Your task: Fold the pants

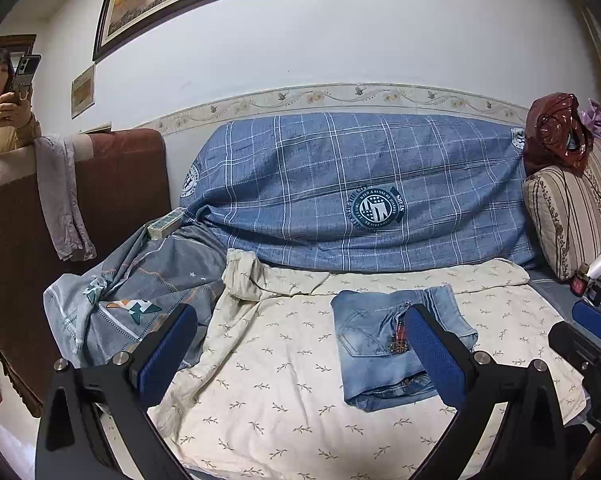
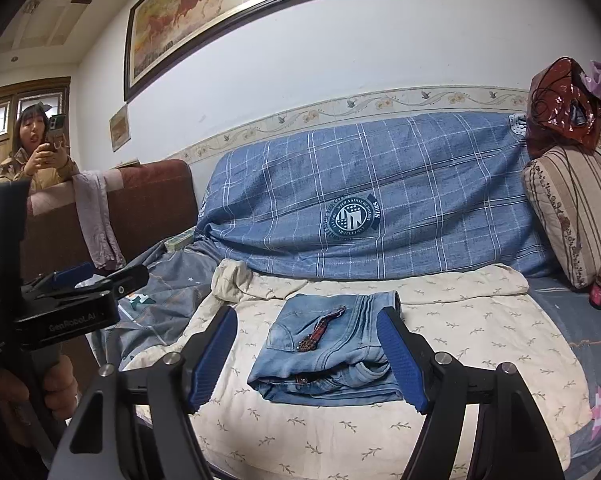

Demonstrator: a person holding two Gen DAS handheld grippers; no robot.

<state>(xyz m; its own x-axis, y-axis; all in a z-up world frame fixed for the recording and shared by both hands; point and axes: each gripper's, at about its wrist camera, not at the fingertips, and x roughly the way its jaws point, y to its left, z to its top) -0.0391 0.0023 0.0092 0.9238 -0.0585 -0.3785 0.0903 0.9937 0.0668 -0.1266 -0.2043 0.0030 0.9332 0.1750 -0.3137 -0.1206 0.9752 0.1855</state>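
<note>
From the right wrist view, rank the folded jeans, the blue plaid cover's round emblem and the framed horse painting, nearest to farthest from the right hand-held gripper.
1. Folded jeans, on the cream sheet between the right hand-held gripper fingers.
2. Round emblem, on the plaid cover behind.
3. Framed horse painting, high on the wall, upper left.

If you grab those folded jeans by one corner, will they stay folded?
Probably not. The folded jeans are soft denim stacked in loose layers, so a corner lift would likely let them flop open. They look thick, so fairly heavy for their size. On the cream sheet they may drag it when pushed.

Folded jeans [image 2: 328,348] lie on the sofa's cream sheet [image 2: 460,336].
</note>
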